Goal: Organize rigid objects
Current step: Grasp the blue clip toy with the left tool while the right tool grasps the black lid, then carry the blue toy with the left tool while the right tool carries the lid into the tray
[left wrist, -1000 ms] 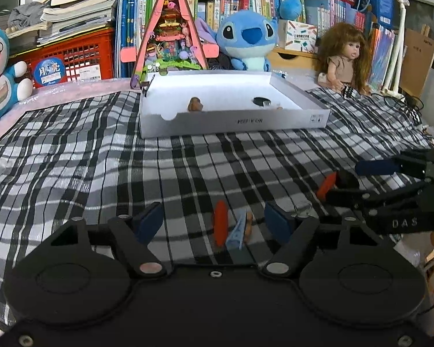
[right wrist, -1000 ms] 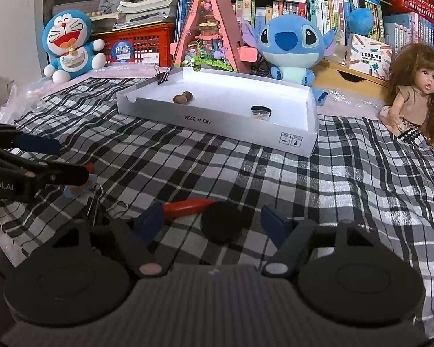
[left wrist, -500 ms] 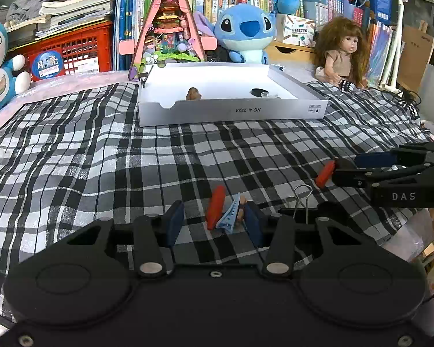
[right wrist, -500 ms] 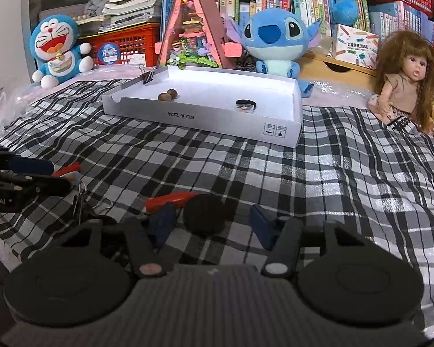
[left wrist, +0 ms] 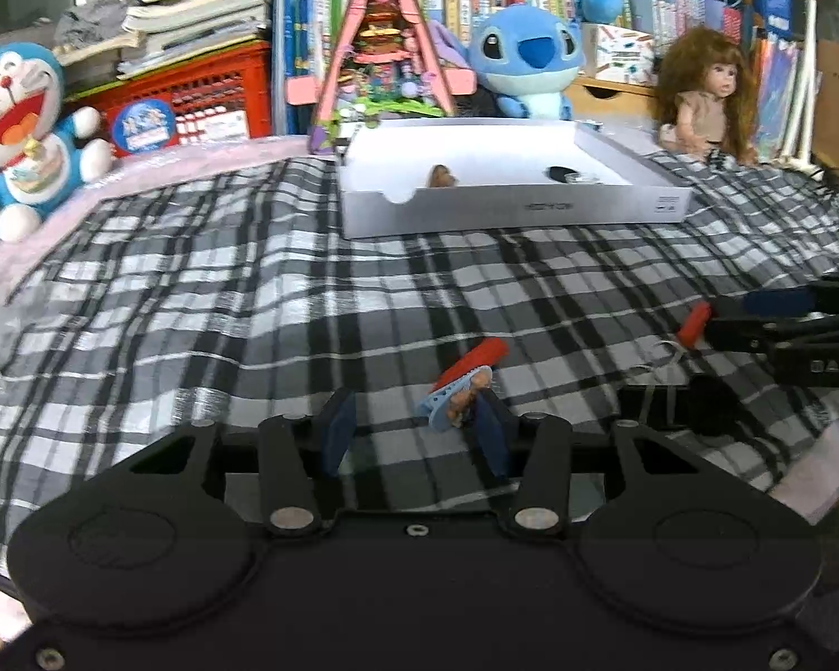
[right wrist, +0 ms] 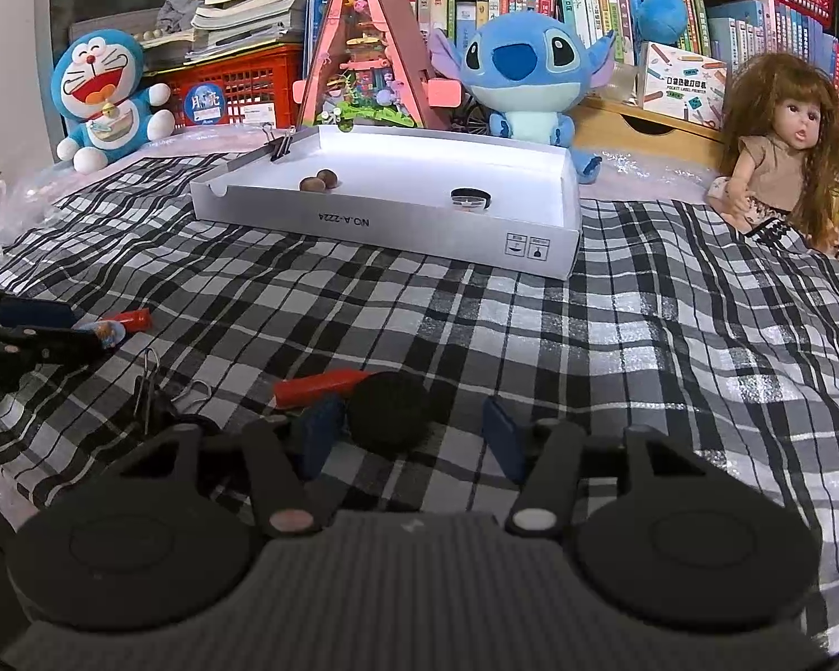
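Note:
A red stick (left wrist: 471, 362) and a small blue-and-brown clip toy (left wrist: 454, 402) lie on the checked cloth. My left gripper (left wrist: 414, 436) is open; the toy lies just inside its right pad (left wrist: 489, 439). My right gripper (right wrist: 411, 436) is open around a black round lid (right wrist: 394, 411). A second red stick (right wrist: 320, 384) lies against the lid's left side. The white box (right wrist: 386, 226) stands beyond and holds two brown nuts (right wrist: 319, 181) and a small black-lidded jar (right wrist: 469, 199). Whether the pads touch the lid or the toy I cannot tell.
Binder clips (right wrist: 156, 391) lie left of the right gripper. A Doraemon plush (right wrist: 106, 98), a pink toy house (right wrist: 366, 56), a Stitch plush (right wrist: 526, 75) and a doll (right wrist: 780, 145) line the back before the bookshelves. The left gripper also shows in the right wrist view (right wrist: 39, 335).
My left gripper has shifted left, so the red stick and clip toy now sit by its right pad, and its jaws have widened since half a second ago. My right gripper stayed around the lid.

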Available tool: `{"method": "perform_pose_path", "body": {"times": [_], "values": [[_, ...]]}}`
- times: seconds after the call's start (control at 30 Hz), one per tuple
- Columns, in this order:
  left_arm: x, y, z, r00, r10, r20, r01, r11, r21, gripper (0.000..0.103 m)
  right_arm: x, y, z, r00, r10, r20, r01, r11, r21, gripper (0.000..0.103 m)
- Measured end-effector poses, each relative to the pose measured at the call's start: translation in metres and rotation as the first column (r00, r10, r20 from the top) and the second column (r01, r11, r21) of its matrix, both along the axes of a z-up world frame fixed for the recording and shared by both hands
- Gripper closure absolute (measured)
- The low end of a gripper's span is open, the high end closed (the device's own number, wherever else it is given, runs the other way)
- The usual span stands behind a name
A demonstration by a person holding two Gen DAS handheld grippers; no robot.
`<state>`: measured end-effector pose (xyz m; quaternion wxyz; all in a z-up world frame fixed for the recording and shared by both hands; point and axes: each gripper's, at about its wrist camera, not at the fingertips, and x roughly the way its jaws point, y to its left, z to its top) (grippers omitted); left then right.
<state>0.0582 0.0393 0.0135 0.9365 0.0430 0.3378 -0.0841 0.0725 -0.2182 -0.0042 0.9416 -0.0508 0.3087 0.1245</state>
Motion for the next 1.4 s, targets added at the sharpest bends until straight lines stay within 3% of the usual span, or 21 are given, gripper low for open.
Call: {"method": "perform_pose_path", "body": {"times": [0.23,0.43,0.53,0.77,0.8,0.87,0.9,0.93,1.4], "values": [[0.003,0.005,0.000,0.999,0.037,0.014,-0.038,0.998,0.041,0.057,0.000,0.003,-0.001,1.000,0.004,0.002,-0.004,1.000,-0.001,0.037],[0.002,0.007,0.003,1.000,0.015,0.015,-0.015,0.999,-0.037,0.056,-0.001,0.006,-0.001,1.000,0.004,0.005,-0.004,1.000,-0.001,0.038],[0.001,-0.001,0.002,1.000,0.005,0.024,-0.004,0.999,-0.033,0.051,-0.001,0.006,-0.001,1.000,0.003,0.007,-0.003,1.000,0.000,0.039],[0.008,-0.011,-0.007,1.000,0.006,0.025,-0.006,1.000,-0.031,0.054,-0.003,0.006,-0.004,0.999,-0.025,0.038,0.025,1.000,0.014,0.040],[0.008,-0.012,-0.008,1.000,0.005,0.024,-0.005,0.999,-0.033,0.064,-0.003,0.005,-0.004,0.999,-0.025,0.040,0.025,1.000,0.019,0.043],[0.008,-0.012,-0.008,1.000,0.006,0.024,-0.006,1.000,-0.030,0.067,-0.002,0.003,-0.003,0.999,-0.031,0.042,0.030,0.999,0.026,0.053],[0.008,-0.012,-0.008,1.000,0.006,0.022,-0.005,1.000,-0.025,0.067,-0.003,0.003,-0.003,0.999,-0.034,0.041,0.033,0.999,0.030,0.064],[0.007,-0.013,-0.007,1.000,0.002,0.021,-0.002,1.000,-0.020,0.067,-0.003,0.002,-0.002,0.998,-0.038,0.042,0.037,0.999,0.037,0.065],[0.014,-0.019,0.018,0.999,-0.014,0.037,0.015,0.999,-0.035,0.067,0.001,-0.002,0.017,0.996,-0.059,0.061,0.054,0.996,0.073,0.065]]}}
